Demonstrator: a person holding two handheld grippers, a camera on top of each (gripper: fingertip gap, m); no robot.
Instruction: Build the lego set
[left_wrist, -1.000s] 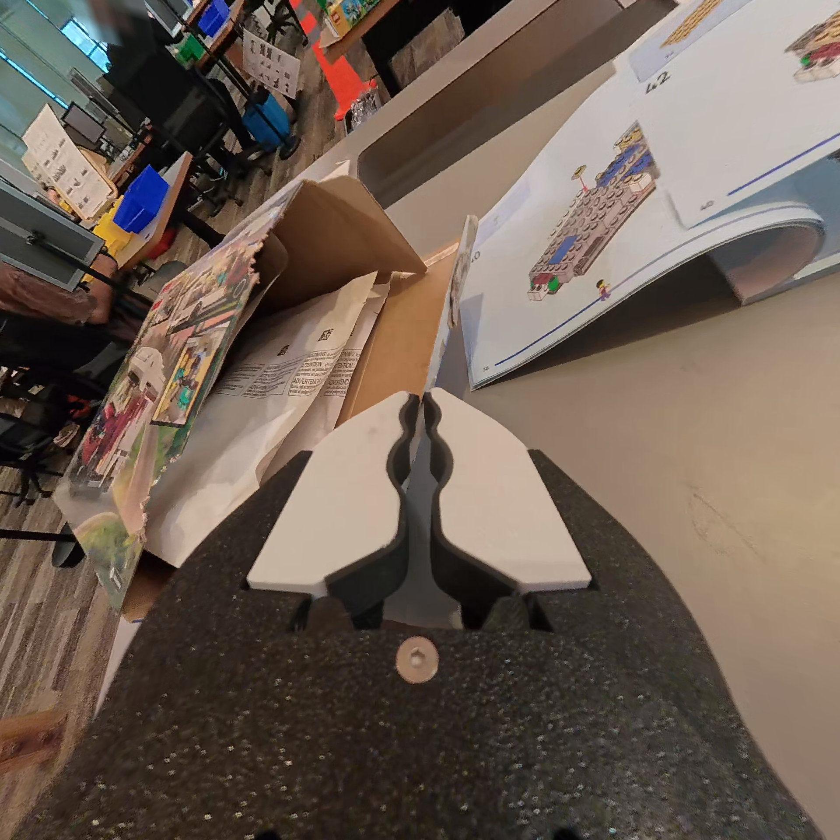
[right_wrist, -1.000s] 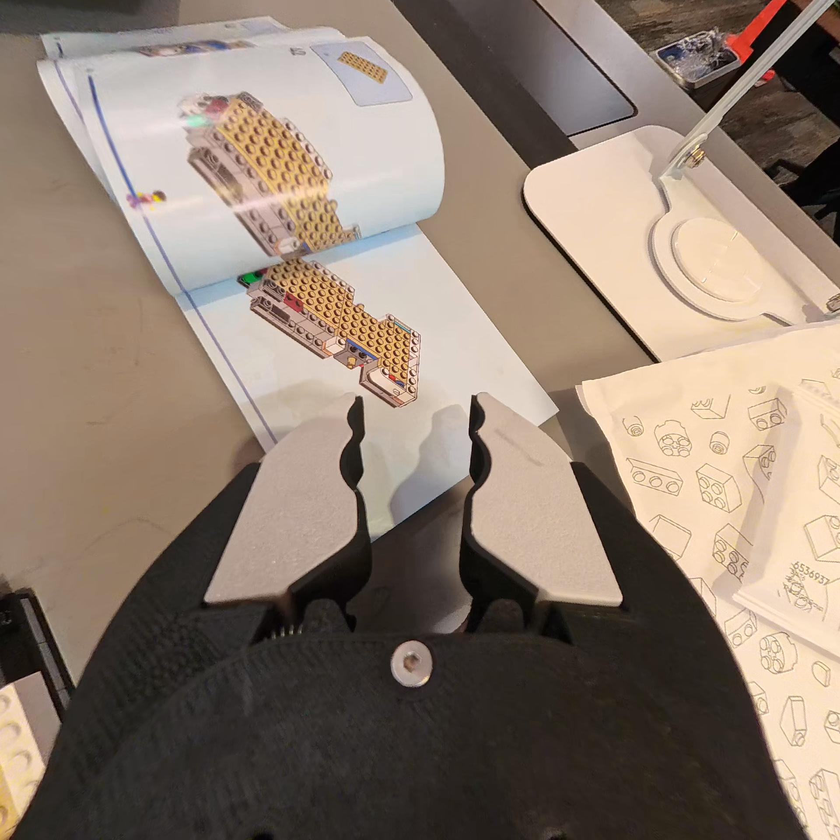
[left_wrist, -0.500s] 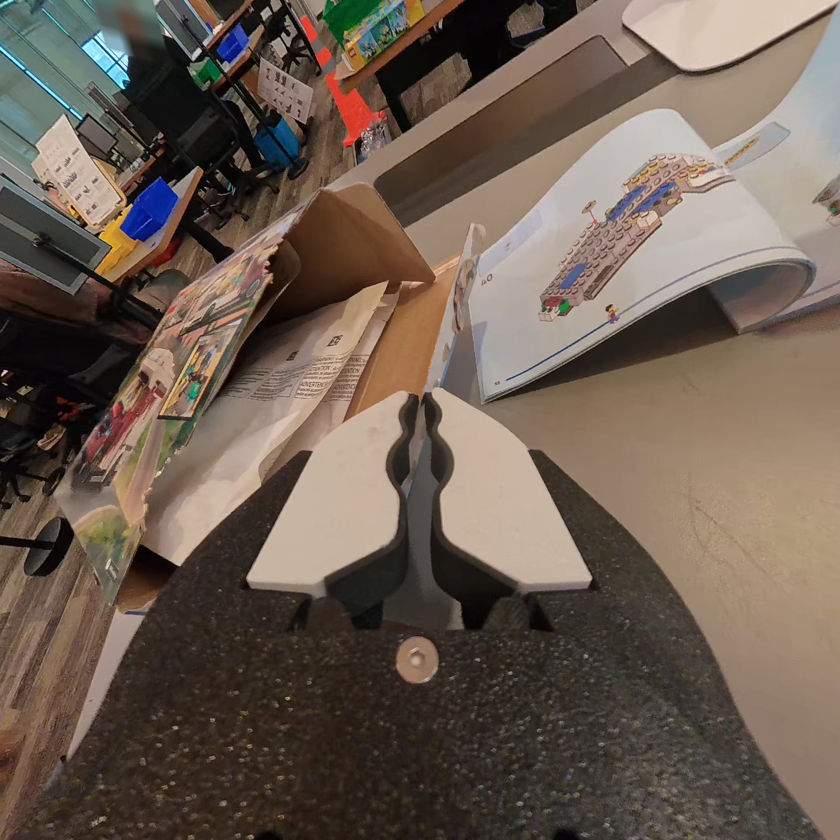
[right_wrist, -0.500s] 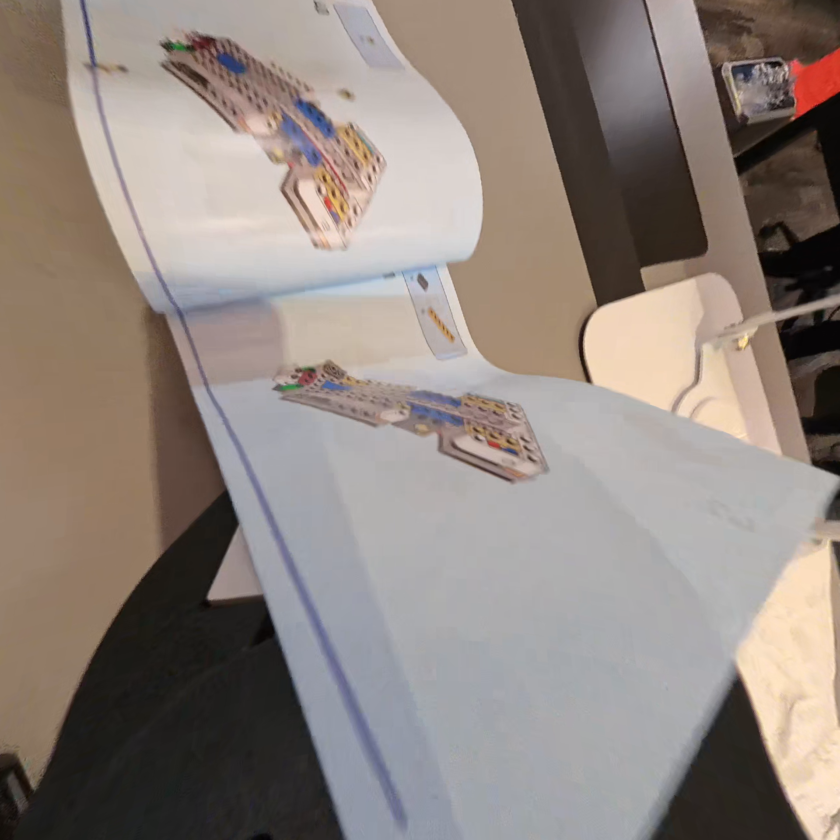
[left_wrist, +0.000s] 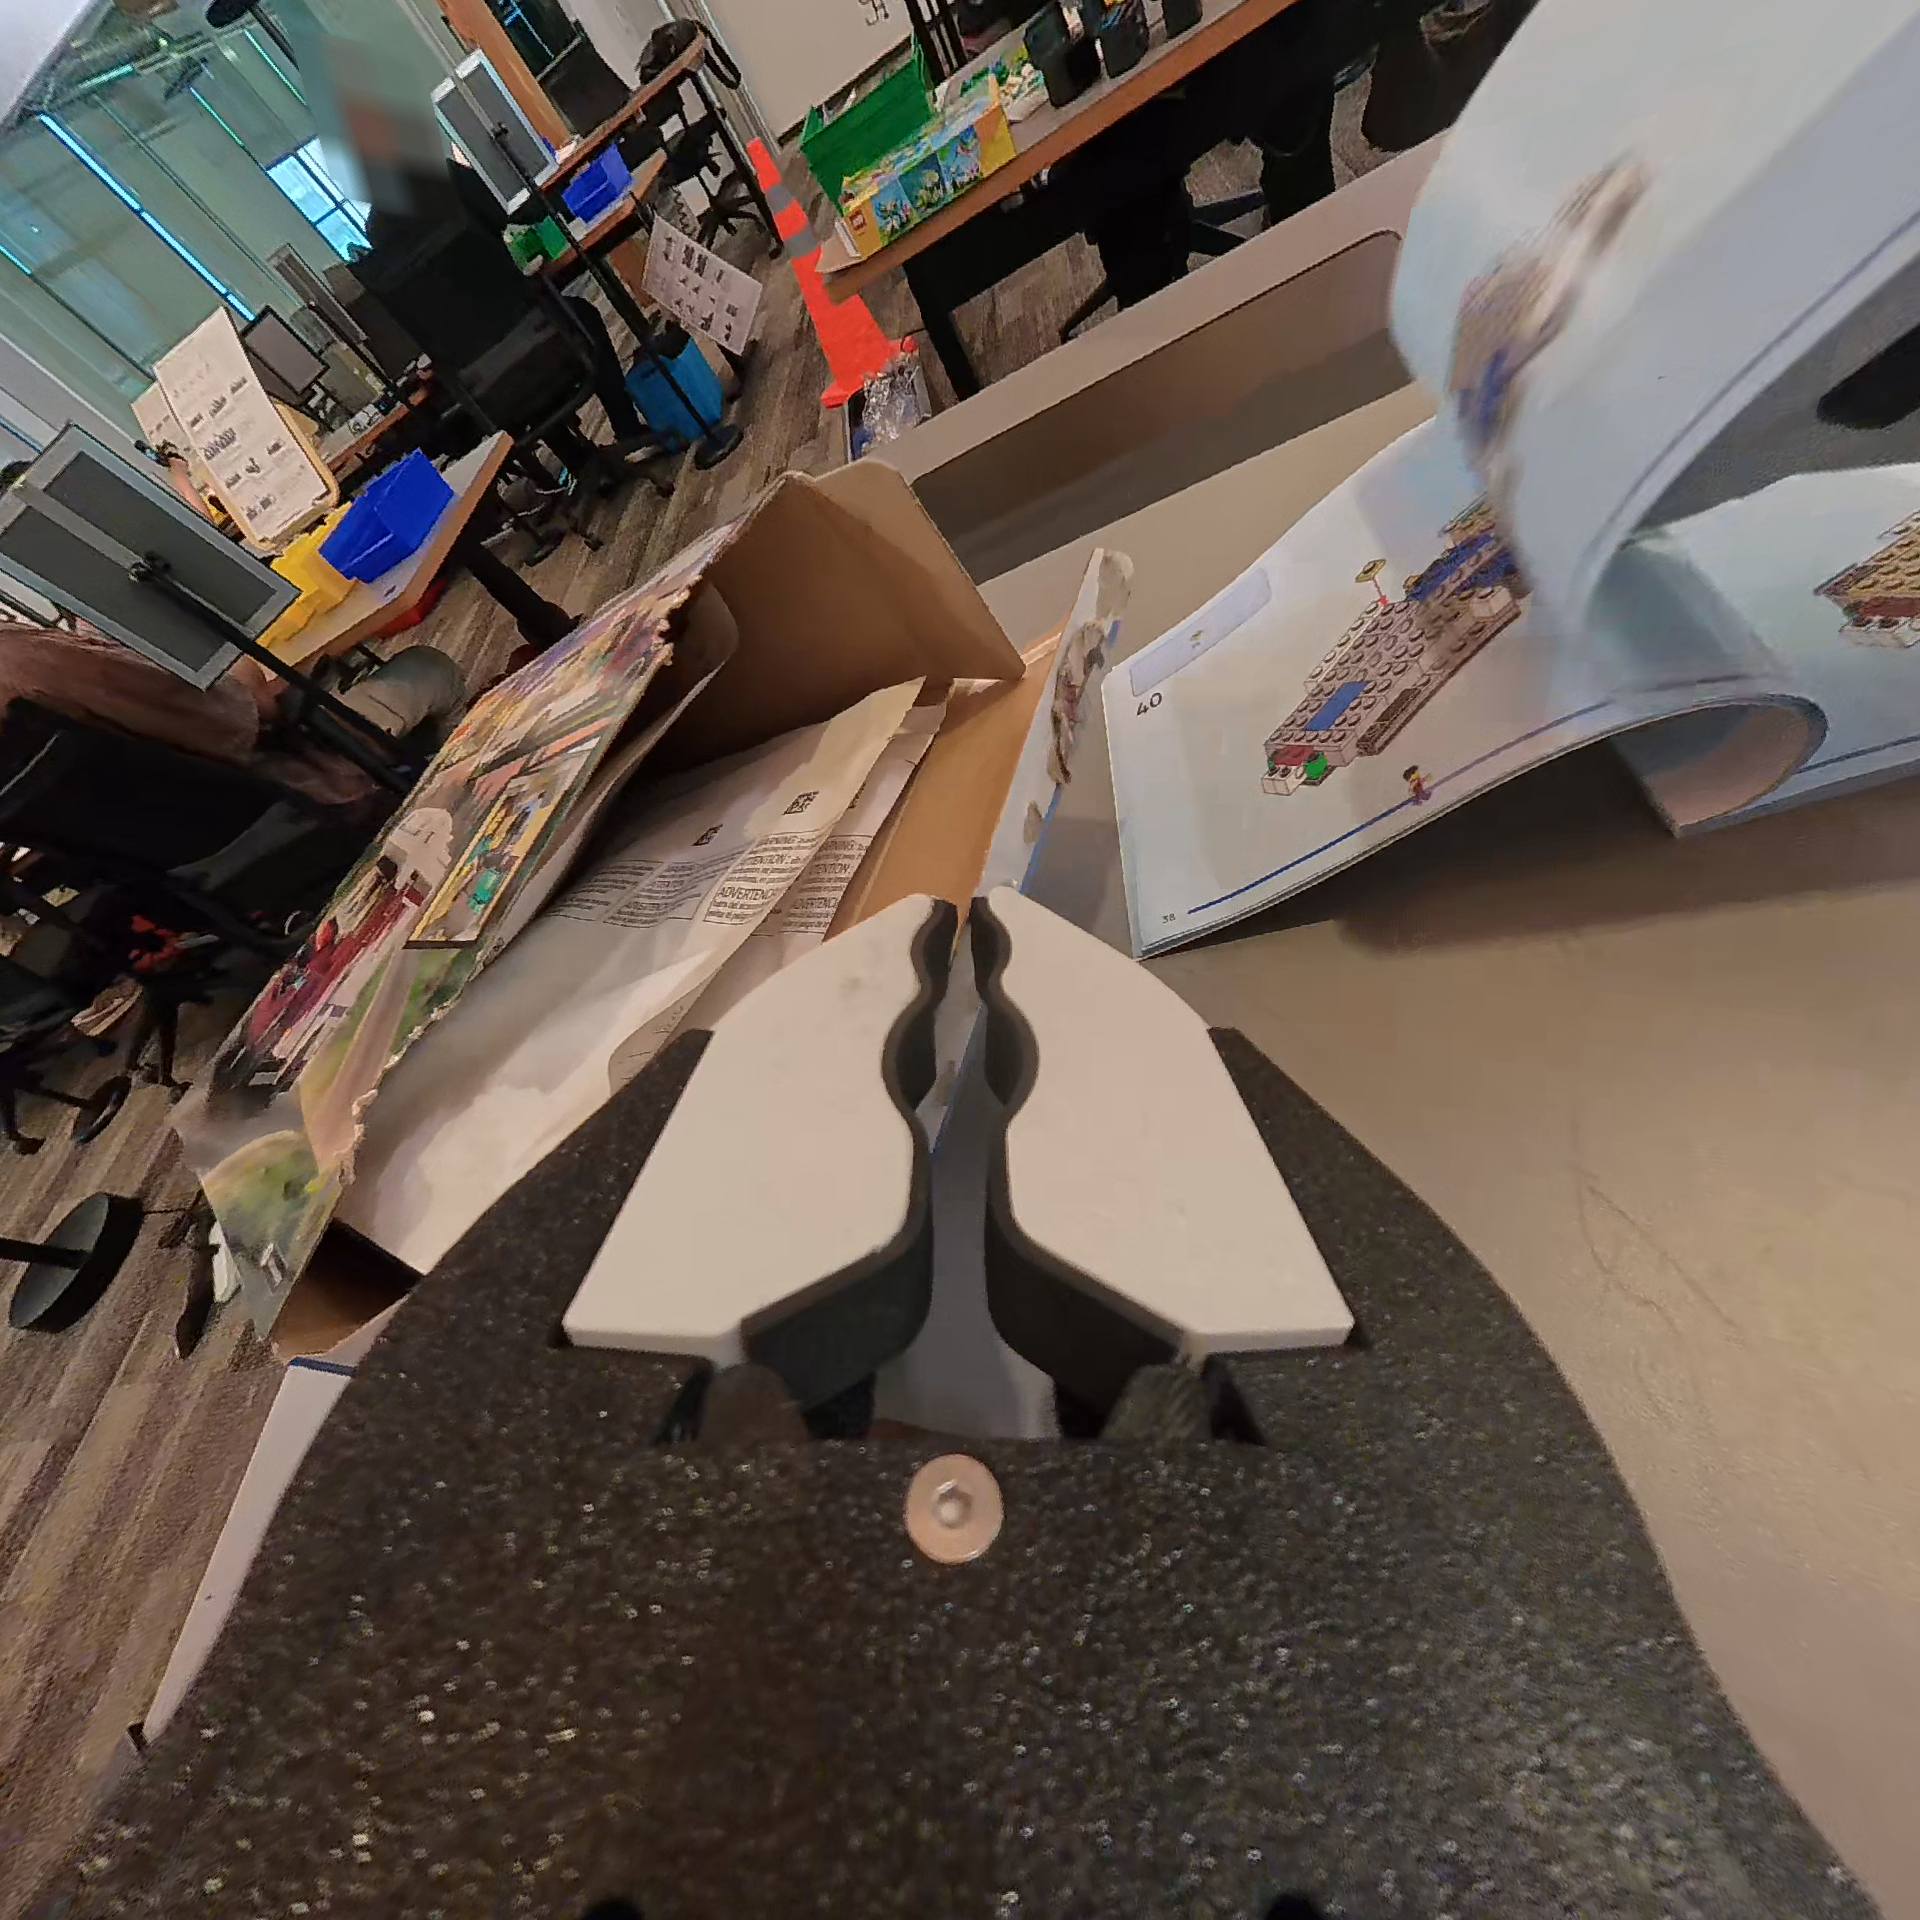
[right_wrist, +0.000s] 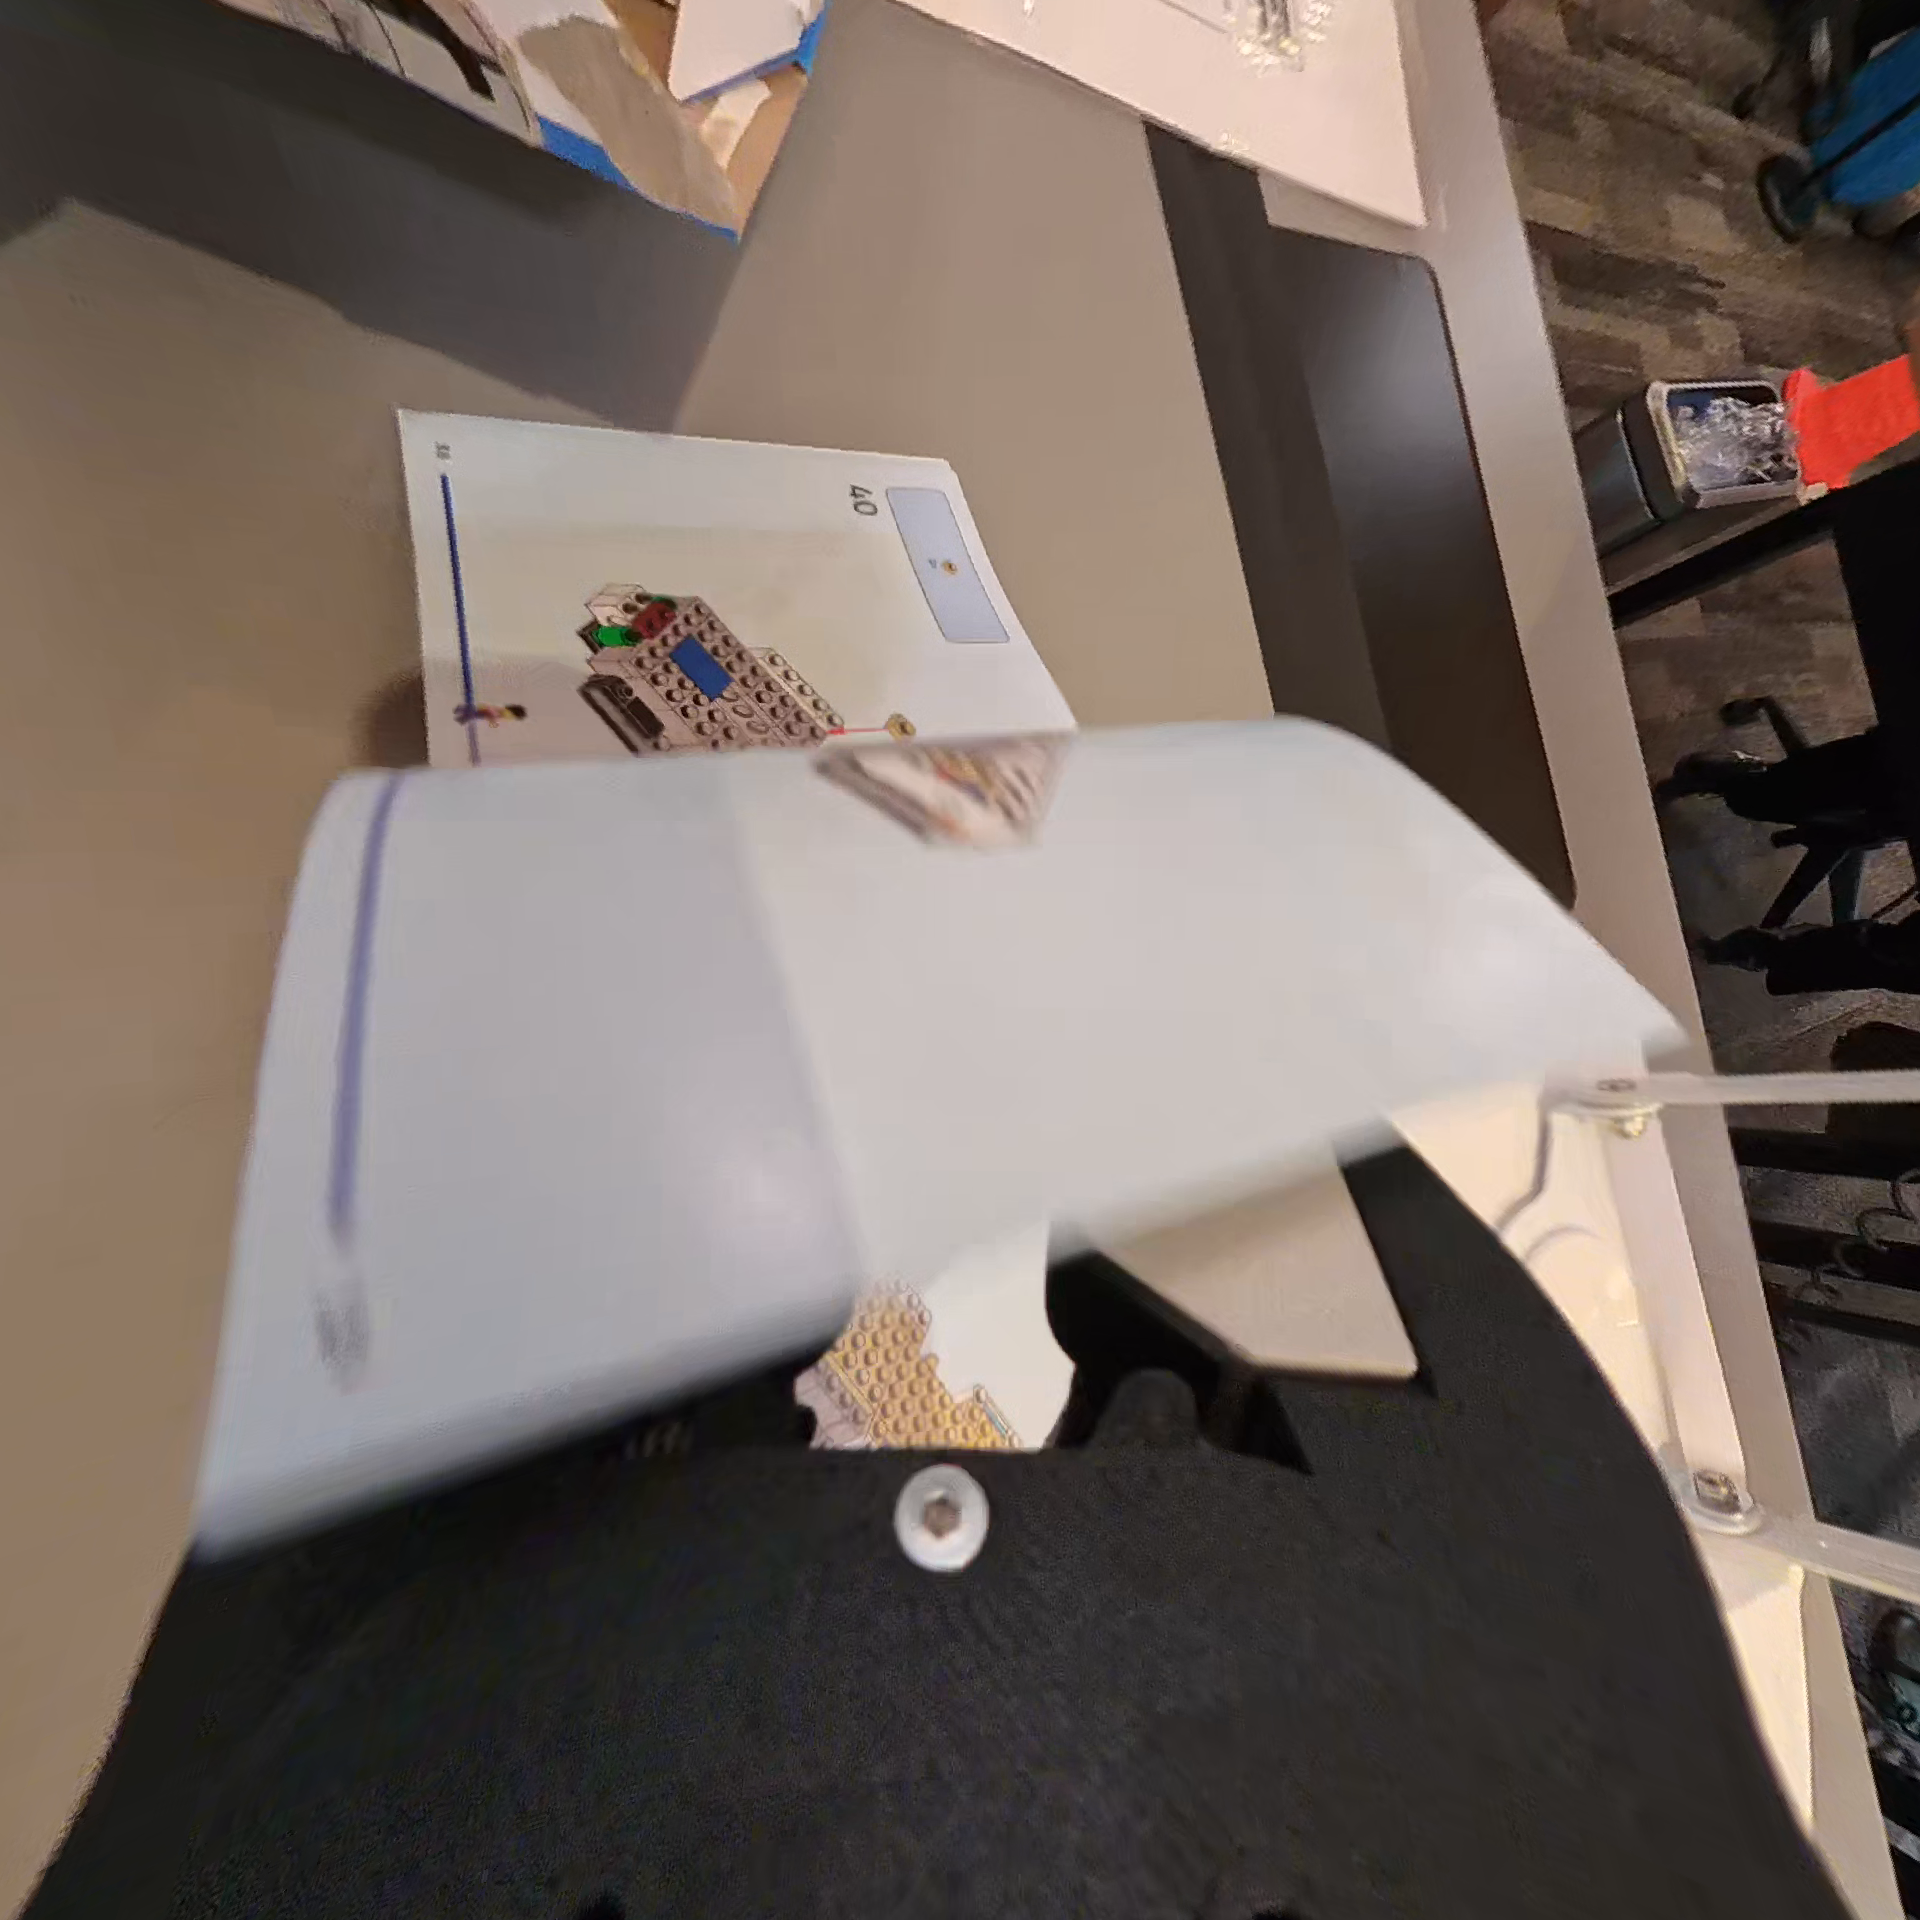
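Closest in, the left claw has its pale fingers drawn together, only a sliver of gap at the tips and nothing pinched between them. It hangs low over the grey surface, nose pointed at the edge of a torn cardboard box just ahead and to its left.

Over on the right wrist view, a lifted page curls right across the right claw and covers its fingertips; one finger peeks out underneath, so whether that claw is clamped on the sheet I cannot tell. The page is blurred and arches over the claw's body, its free edge toward the camera.

Just past it lies the instruction booklet, open flat on the surface, straight ahead of the right claw and off to the right of the left one. Its long axis runs across the right wrist view; the right claw is clearly the nearer.

Writing: the booklet shows brick-build diagrams and step numbers, the white paper sheets in the box carry printed warning text, and the box lid has colourful artwork. I won't read any of it out.

Far back: desks, blue bins, an orange cone.
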